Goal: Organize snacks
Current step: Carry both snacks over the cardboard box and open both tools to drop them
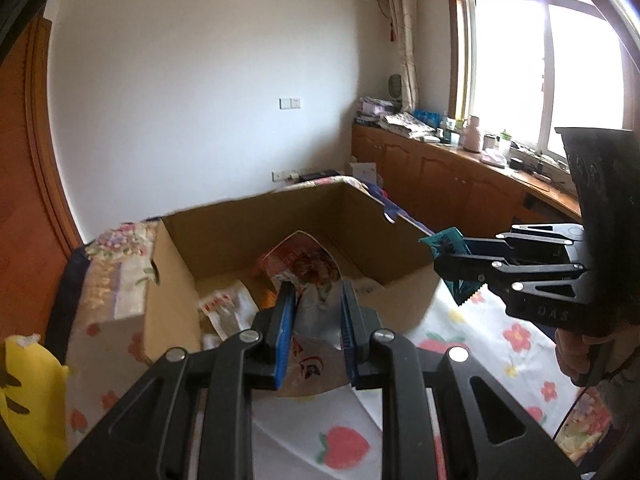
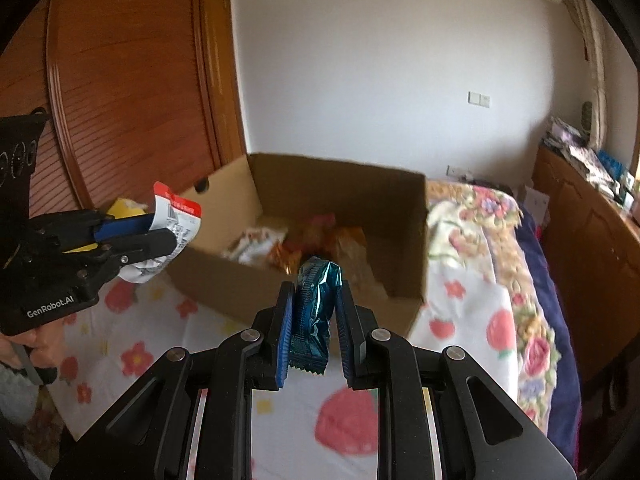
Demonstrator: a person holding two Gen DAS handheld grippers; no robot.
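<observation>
An open cardboard box (image 1: 280,220) stands on the bed and also shows in the right wrist view (image 2: 340,184). Several snack packets (image 2: 296,246) lie inside it. My left gripper (image 1: 316,300) is shut on a red-and-white snack packet (image 1: 308,264), held above the box's near edge; the gripper also shows in the right wrist view (image 2: 168,240), with its packet (image 2: 176,216). My right gripper (image 2: 314,304) is shut on a teal foil snack packet (image 2: 316,304), held in front of the box; the gripper also shows in the left wrist view (image 1: 444,256), with its packet (image 1: 446,240).
The bed has a white sheet with strawberries and flowers (image 2: 352,416). A yellow soft toy (image 1: 32,392) lies left of the box. A wooden wardrobe (image 2: 120,80) stands at the left. Wooden cabinets with clutter (image 1: 460,168) run under the window.
</observation>
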